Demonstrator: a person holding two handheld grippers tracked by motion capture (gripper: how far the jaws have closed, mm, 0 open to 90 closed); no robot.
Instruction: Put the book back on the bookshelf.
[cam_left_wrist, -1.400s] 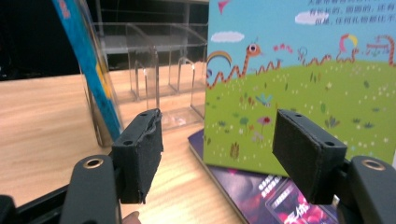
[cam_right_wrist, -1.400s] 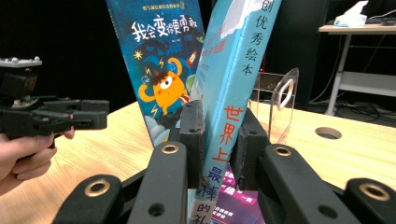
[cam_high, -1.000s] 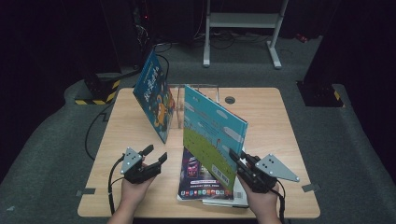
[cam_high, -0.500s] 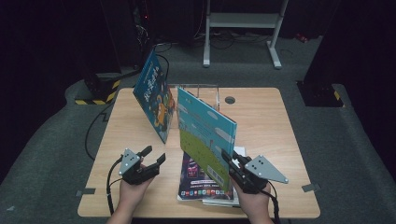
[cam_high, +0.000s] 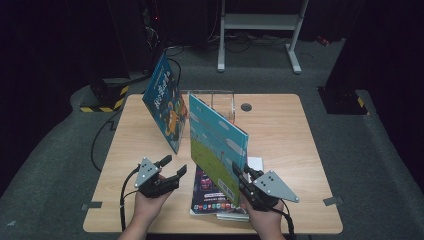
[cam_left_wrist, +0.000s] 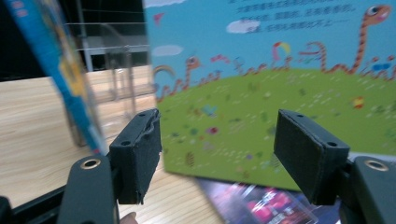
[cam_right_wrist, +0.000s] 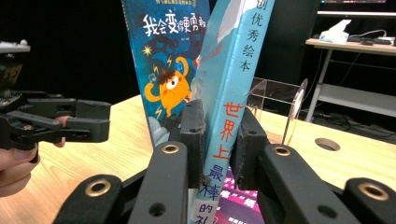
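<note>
My right gripper (cam_high: 241, 173) is shut on the spine of a green-and-blue picture book (cam_high: 217, 142), which it holds upright and tilted over the near middle of the table. In the right gripper view both pads (cam_right_wrist: 194, 135) press on the light-blue spine (cam_right_wrist: 233, 84). My left gripper (cam_high: 172, 167) is open with nothing between its jaws, a little to the left of that book. The left gripper view has the book's green cover (cam_left_wrist: 280, 70) straight ahead, beyond the open gripper (cam_left_wrist: 217, 154). A blue book with an orange monster (cam_high: 165, 100) leans in a clear acrylic rack (cam_high: 220, 102).
A stack of flat books topped by a dark purple cover (cam_high: 210, 192) lies under the held book, near the wooden table's (cam_high: 280, 130) front edge. A round cable hole (cam_high: 245, 106) sits behind the rack. A white stand (cam_high: 260, 22) is on the floor beyond.
My right gripper has carried the green-and-blue book a little to the left, towards the left gripper. The left gripper has shifted slightly to the right.
</note>
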